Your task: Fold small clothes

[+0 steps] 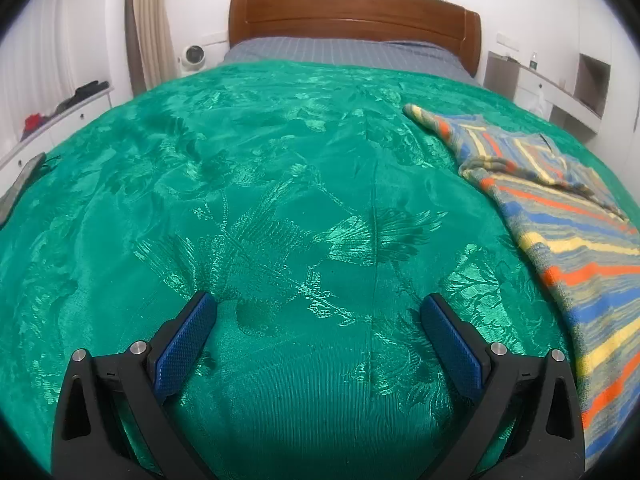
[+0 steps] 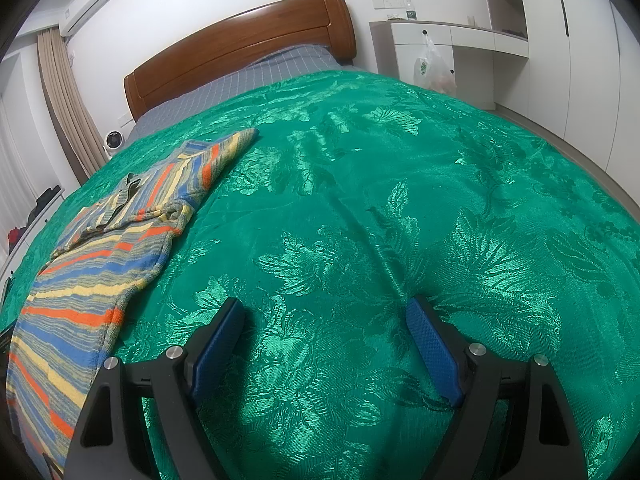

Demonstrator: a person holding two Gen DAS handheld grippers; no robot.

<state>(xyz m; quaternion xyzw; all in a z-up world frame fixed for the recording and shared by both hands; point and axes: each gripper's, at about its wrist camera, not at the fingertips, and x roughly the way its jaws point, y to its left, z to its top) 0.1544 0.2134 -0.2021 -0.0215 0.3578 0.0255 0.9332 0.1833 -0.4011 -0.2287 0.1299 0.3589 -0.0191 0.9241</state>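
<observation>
A small striped knit garment (image 1: 560, 216), in blue, orange, yellow and grey, lies spread on the green bedspread (image 1: 280, 200). In the left wrist view it is at the right edge, with one sleeve reaching toward the headboard. In the right wrist view the same garment (image 2: 92, 264) lies at the left. My left gripper (image 1: 318, 304) is open over bare bedspread, left of the garment, with nothing between its blue pads. My right gripper (image 2: 325, 308) is open too, over bare bedspread (image 2: 400, 200) to the right of the garment, and holds nothing.
A wooden headboard (image 1: 352, 16) and grey sheet (image 1: 340, 54) are at the far end. White drawers (image 1: 60, 116) with dark items stand at the left, beside a small fan (image 1: 194, 56). A white desk (image 2: 448, 40) with a hanging plastic bag (image 2: 434, 68) and wardrobes stand at the right.
</observation>
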